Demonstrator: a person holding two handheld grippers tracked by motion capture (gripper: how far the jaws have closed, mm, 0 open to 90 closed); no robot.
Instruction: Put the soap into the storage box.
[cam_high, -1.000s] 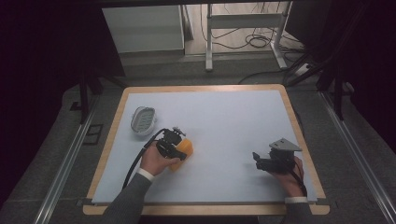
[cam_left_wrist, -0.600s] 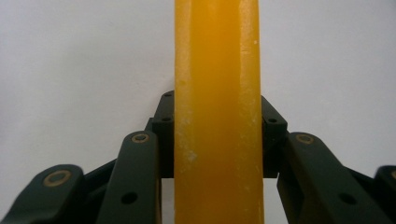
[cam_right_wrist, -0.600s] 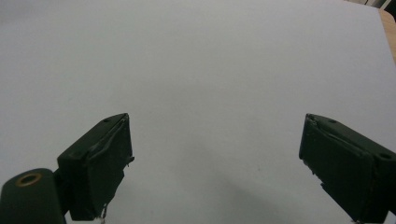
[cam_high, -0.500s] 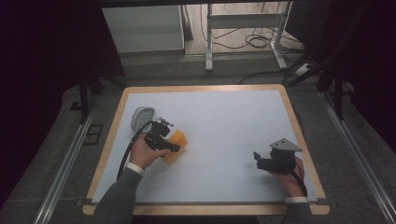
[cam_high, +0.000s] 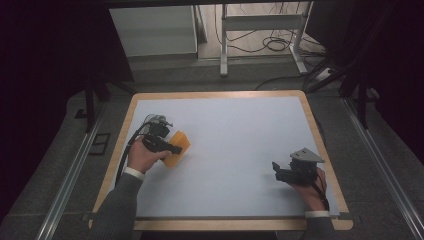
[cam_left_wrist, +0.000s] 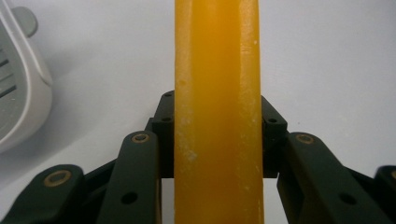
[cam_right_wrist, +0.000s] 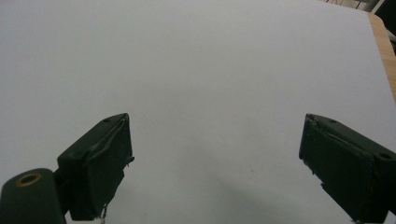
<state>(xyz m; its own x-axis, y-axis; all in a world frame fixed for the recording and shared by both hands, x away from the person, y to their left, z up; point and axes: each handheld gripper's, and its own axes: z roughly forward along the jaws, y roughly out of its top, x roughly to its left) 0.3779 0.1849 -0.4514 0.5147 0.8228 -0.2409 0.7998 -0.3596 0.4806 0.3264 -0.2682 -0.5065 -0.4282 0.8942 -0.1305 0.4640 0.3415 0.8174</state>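
A pale grey-white counter (cam_high: 235, 150) with a light wooden rim sits in a dim room; dark floor surrounds it, metal rails run along both sides, and at twelve o'clock beyond it stand a grey cabinet (cam_high: 152, 31) and a metal frame (cam_high: 260, 35) with loose cables on the floor.

The orange block (cam_high: 176, 148) is a flat, waxy slab of even yellow-orange, smooth with faint scuffs. From above it sits at about nine o'clock on the counter, tilted, its lower corner towards the person. In the left gripper view the orange block (cam_left_wrist: 217, 112) stands edge-on, running straight up between the black pads.

The left gripper (cam_high: 167, 146) is held from the lower left by the left hand (cam_high: 142, 156), sleeve trailing to seven o'clock, its fingers (cam_left_wrist: 163, 135) clamped on the block's two broad faces. A white ribbed dish (cam_left_wrist: 18, 93) lies just beside it at ten o'clock.

The right gripper (cam_high: 276, 170) rests at about four o'clock, well apart from the block, pointing towards nine o'clock. Its fingers (cam_right_wrist: 100, 163) stand wide apart over bare counter, nothing between them.
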